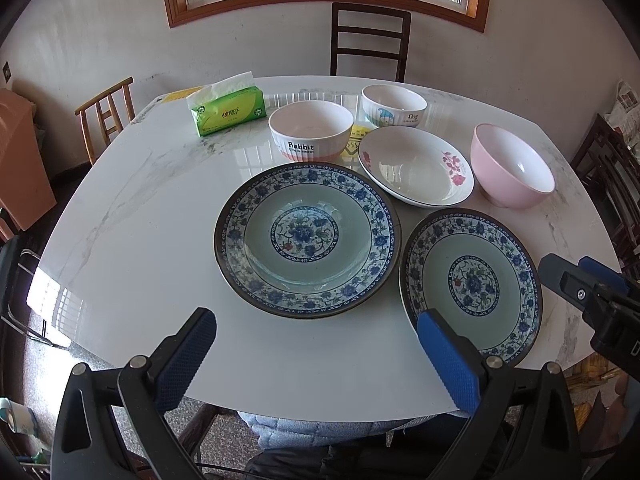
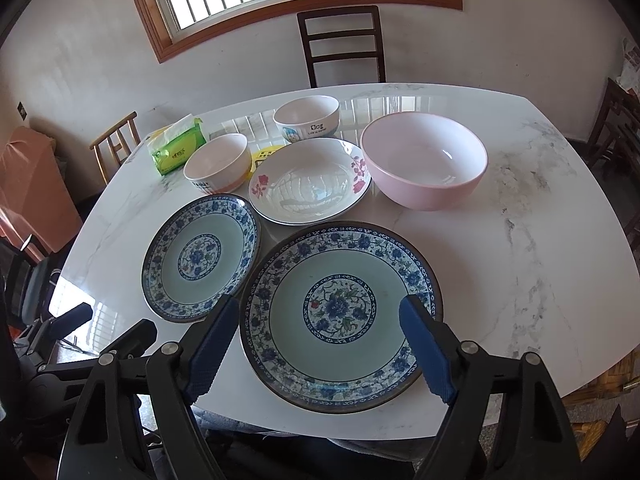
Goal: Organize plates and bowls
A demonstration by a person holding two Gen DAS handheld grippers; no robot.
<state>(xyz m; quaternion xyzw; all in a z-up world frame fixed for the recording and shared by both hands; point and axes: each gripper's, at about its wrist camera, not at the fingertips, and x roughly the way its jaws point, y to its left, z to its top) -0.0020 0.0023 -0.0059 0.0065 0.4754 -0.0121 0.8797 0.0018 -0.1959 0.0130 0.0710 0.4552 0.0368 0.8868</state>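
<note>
Two blue-patterned plates lie flat on the marble desk [image 1: 132, 216]: first plate [image 1: 307, 239] just ahead of the left claw [image 1: 316, 344], second plate [image 2: 341, 316] directly under the right claw [image 2: 324, 332]. Both claws wide open, holding nothing. Beyond the claws: white floral dish [image 2: 310, 181], pink bowl [image 2: 424, 160], "Rabbit" bowl [image 1: 311, 130], "Dog" bowl [image 1: 394, 105]. Tissue pack [image 1: 227, 109] far left.

Both wrist views above table's near edge [image 1: 280, 400], facing window, left view further left, sharing dishes.
</note>
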